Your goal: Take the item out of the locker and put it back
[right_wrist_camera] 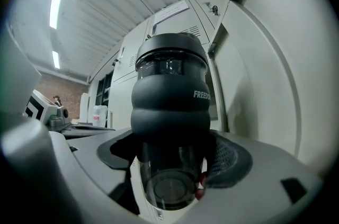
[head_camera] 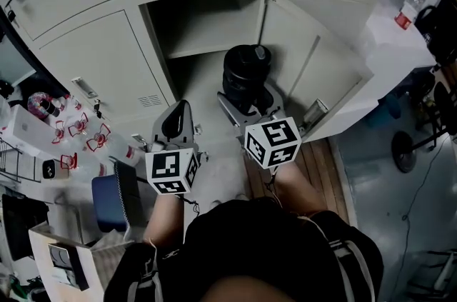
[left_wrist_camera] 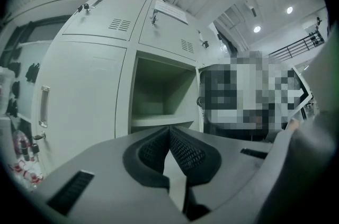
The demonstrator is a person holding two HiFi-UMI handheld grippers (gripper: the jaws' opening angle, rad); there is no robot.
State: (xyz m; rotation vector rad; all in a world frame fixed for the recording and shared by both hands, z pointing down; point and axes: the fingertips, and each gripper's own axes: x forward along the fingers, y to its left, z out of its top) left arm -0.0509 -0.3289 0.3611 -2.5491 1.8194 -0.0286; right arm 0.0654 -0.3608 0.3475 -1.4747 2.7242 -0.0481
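Bottle (right_wrist_camera: 169, 106), black ribbed sleeve, clear smoky body, black lid

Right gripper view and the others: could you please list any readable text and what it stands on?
"FREEDO", cut off at the curve: white print on the black bottle in the right gripper.
Paper label on a locker door: too blurred to read.
Nothing else legible.

Glossy clear bottle (right_wrist_camera: 168, 112), matt painted-metal locker (head_camera: 93, 58)
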